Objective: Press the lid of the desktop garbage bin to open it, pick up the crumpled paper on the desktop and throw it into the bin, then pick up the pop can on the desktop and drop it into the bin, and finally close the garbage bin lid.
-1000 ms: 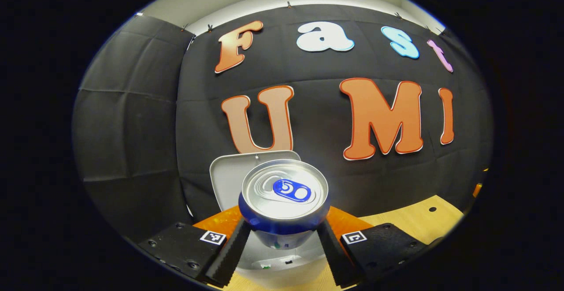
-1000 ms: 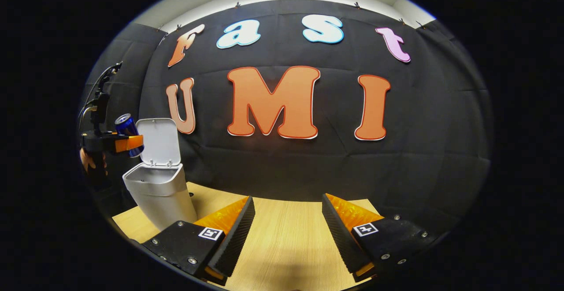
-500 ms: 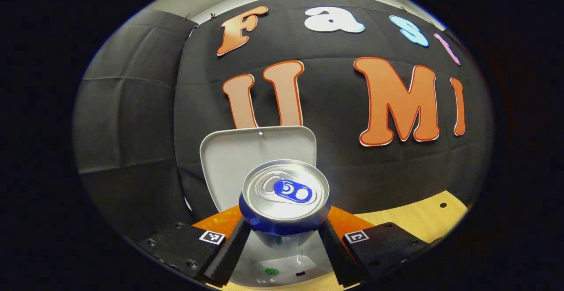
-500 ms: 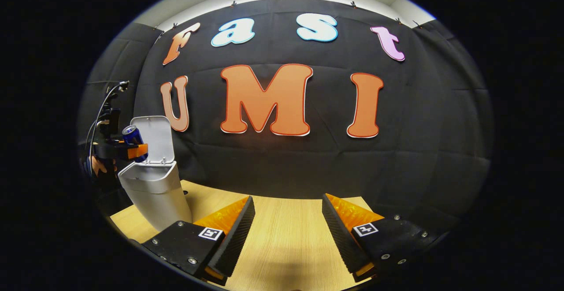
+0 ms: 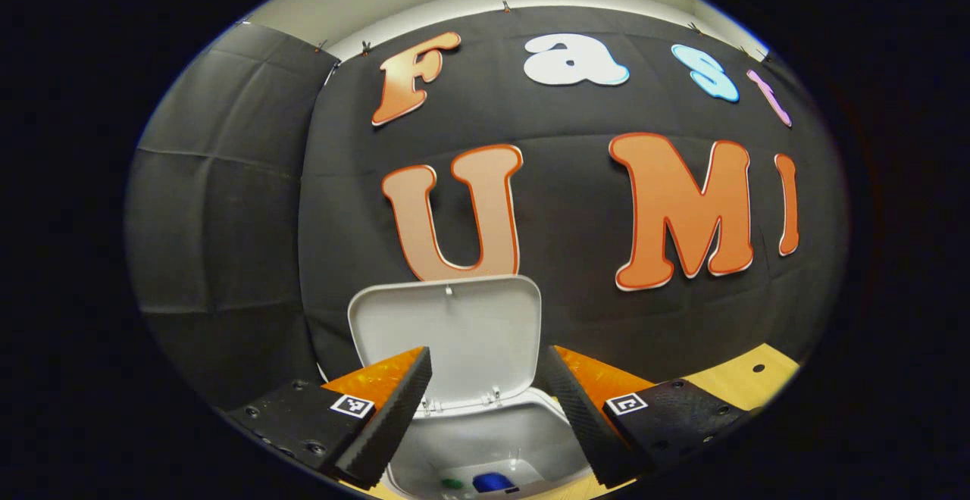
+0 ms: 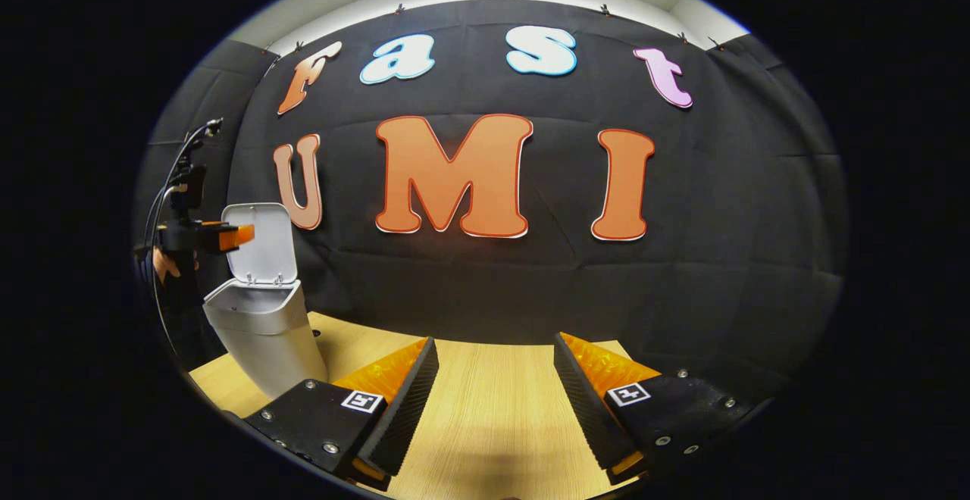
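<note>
In the left gripper view my left gripper (image 5: 485,379) stands open above the white garbage bin (image 5: 523,428), whose lid (image 5: 447,333) is raised upright behind it. Deep inside the bin lies the blue pop can (image 5: 491,482), with a small green patch (image 5: 452,483) beside it. The right gripper view shows my right gripper (image 6: 492,379) open over the wooden desktop (image 6: 485,424) with nothing between its fingers. The bin (image 6: 261,329) stands at the far left there with its lid (image 6: 261,242) up, and the left gripper (image 6: 227,237) hovers above the opening, held by a hand (image 6: 163,264).
The black cloth wall rises close behind the bin. The desktop's right part (image 5: 746,379) has a small hole (image 5: 752,368) in it. Cables (image 6: 178,174) rise from the left gripper's body.
My left gripper has opened and let go of the pop can, which dropped into the bin. The right gripper has stayed where it was.
</note>
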Tool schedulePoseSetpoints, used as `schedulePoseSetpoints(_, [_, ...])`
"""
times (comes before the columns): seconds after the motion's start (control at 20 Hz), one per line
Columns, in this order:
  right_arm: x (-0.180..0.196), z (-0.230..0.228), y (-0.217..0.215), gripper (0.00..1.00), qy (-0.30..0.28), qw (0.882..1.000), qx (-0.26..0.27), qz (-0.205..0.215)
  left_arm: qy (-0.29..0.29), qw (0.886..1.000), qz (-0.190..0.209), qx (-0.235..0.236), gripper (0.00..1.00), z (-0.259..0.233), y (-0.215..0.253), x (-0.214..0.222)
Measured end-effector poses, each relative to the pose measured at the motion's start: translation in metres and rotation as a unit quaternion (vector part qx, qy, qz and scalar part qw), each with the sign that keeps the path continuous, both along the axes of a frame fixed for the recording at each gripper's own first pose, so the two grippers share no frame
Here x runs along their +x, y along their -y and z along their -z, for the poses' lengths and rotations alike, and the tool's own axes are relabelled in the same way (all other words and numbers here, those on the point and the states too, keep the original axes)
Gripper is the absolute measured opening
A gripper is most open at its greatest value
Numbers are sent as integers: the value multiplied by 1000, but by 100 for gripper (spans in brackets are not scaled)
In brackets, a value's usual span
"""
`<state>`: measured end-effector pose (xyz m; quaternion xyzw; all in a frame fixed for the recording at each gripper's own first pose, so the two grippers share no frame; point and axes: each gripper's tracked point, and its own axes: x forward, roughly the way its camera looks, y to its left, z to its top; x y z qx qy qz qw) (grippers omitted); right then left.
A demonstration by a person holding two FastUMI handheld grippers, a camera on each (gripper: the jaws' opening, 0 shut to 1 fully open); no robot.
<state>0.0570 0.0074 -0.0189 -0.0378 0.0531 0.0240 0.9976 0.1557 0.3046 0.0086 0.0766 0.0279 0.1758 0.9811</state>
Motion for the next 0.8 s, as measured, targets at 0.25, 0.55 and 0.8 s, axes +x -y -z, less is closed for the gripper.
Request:
schedulePoseSetpoints(0.25, [-1, -3, 3, 92, 2, 1000, 2, 0, 56, 997, 3, 53, 97, -74, -3, 12])
schedulePoseSetpoints(0.55, [-4, 2, 5, 92, -5, 1000, 3, 5, 58, 995, 20, 80, 97, -79, 13, 35])
schedulePoseSetpoints(0.8, [-13, 2, -4, 92, -6, 1000, -3, 21, 47, 997, 20, 59, 97, -72, -6, 54])
